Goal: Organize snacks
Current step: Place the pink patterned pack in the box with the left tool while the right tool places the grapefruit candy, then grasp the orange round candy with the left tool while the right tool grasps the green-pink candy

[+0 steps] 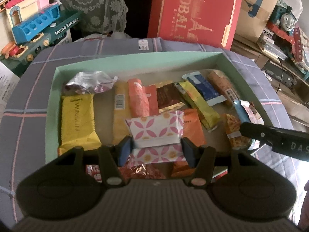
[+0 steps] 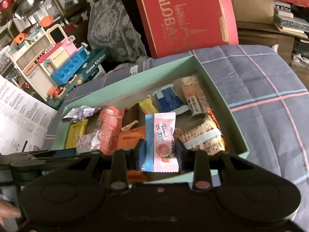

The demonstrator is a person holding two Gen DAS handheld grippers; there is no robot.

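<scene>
Your right gripper [image 2: 160,150] has its two pads pressed on the sides of the pink and blue sachet [image 2: 163,141], so it is clamped on this sachet and holds it above the near part of the green box [image 2: 239,135]. The sachet stands with its long axis going away from you, toward the far wall of the box, and its printed face looks up; the grapefruit picture is at the end near to you. Your left gripper [image 1: 156,150] has its fingers apart, one at each side of the white packet with pink petals [image 1: 156,131], which lies flat among the other snacks, its long axis across the fingers; I cannot tell if the pads touch it already. For this step, I judge you should bring the sachet down flat into a free strip of the box floor, parallel to the long bars such as the yellow-green bar [image 1: 199,104] and the dark blue packet [image 1: 206,90], and open only when it rests. Keep it away from the cracker pack [image 2: 202,137] just beside it, because this wrapper can slide under.
</scene>
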